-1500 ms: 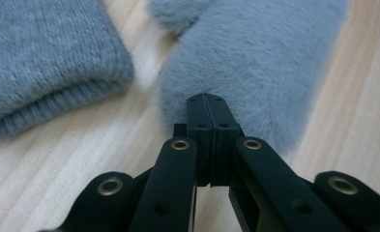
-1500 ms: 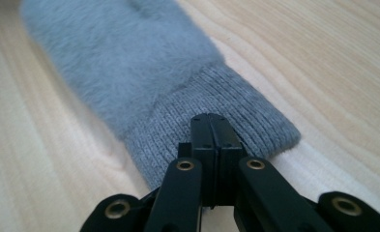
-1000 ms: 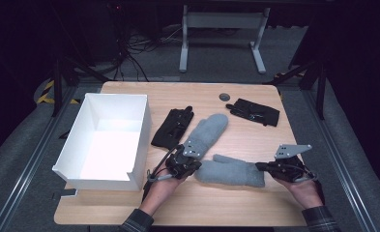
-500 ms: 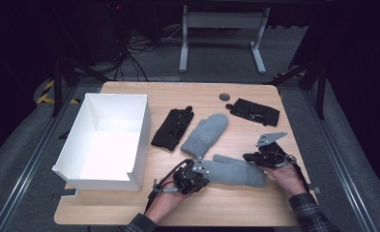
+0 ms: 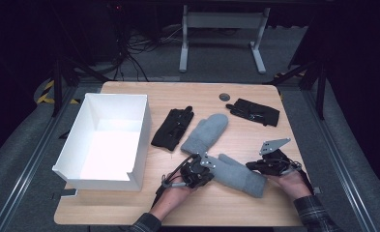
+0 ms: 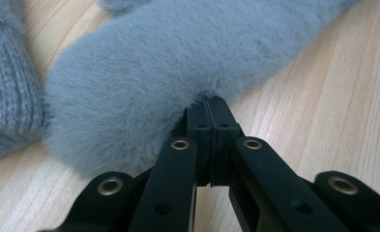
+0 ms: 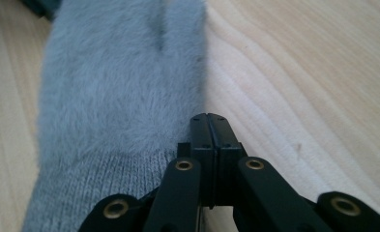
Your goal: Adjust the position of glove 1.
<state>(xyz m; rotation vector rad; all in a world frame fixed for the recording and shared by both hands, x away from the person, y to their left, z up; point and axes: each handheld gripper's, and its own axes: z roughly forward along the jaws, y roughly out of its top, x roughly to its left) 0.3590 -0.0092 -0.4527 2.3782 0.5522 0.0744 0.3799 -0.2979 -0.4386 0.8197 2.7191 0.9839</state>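
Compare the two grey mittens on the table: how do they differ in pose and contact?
The near grey mitten lies crosswise at the front of the table; the far grey mitten lies diagonally behind it, toward the middle. The near one has the shut left gripper and right gripper at its two ends; nothing touches the far one. Both are fluffy, grey and flat.

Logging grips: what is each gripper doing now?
Left gripper: closed, tips at the near grey mitten's furry edge.
Right gripper: closed, beside that mitten's cuff.
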